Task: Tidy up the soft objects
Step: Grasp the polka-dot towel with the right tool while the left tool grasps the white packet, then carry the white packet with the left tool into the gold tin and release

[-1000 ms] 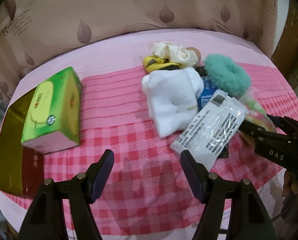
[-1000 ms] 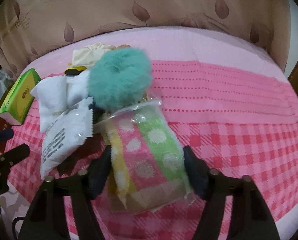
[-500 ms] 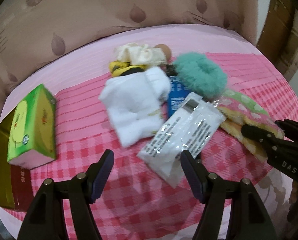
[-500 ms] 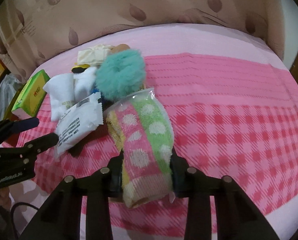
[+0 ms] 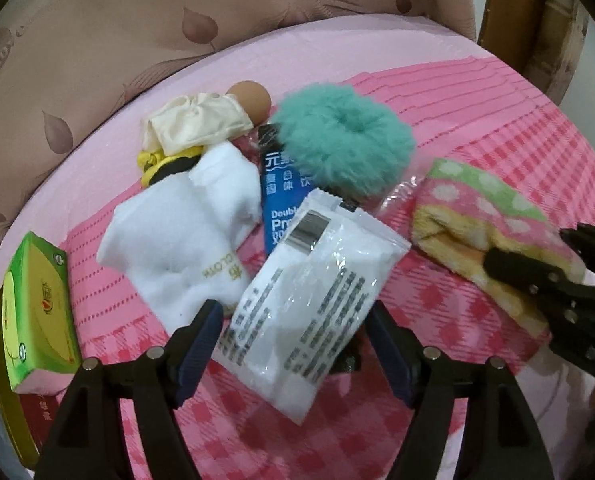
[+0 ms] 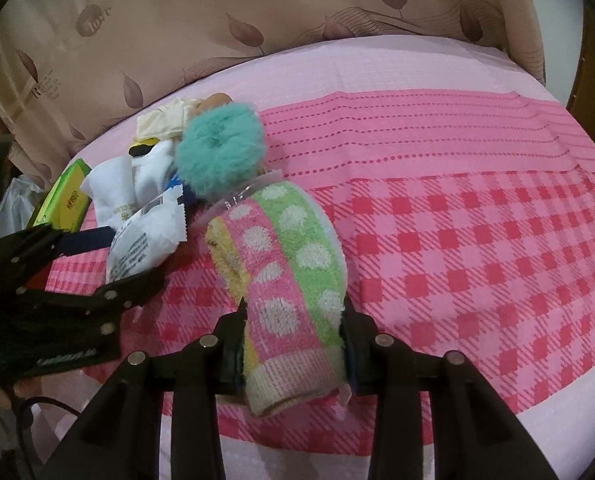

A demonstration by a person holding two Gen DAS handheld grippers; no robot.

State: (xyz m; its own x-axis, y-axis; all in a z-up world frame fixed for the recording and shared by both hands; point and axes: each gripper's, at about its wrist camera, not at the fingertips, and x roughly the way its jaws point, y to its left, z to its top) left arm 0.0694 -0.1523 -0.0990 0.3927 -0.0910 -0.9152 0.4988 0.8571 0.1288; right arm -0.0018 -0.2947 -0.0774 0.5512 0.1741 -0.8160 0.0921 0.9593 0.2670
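My right gripper [image 6: 293, 320] is shut on a polka-dot towel [image 6: 293, 264] with pink, green and yellow stripes in clear wrap, and holds its near end. The left wrist view shows that towel [image 5: 481, 216] at the right, in the right gripper [image 5: 533, 248]. My left gripper [image 5: 293, 344] is open over a white plastic packet [image 5: 309, 304], which lies between its fingers without being pinched. Behind it lie a white cloth [image 5: 177, 232], a blue packet [image 5: 281, 188], a teal fluffy scrunchie [image 5: 345, 136], a cream cloth [image 5: 193, 124] and a yellow-and-black item [image 5: 157, 164].
Everything lies on a pink checked cover [image 6: 477, 248] over a pink bed. A green tissue box [image 5: 37, 312] rests on a gold-brown box [image 5: 1, 380] at the left edge. A beige leaf-patterned curtain [image 6: 257, 12] hangs behind. A brown ball [image 5: 249, 98] sits by the cream cloth.
My right gripper closed on the polka-dot towel and drew it out from under the scrunchie. My left gripper moved right until the white packet lay between its fingers.
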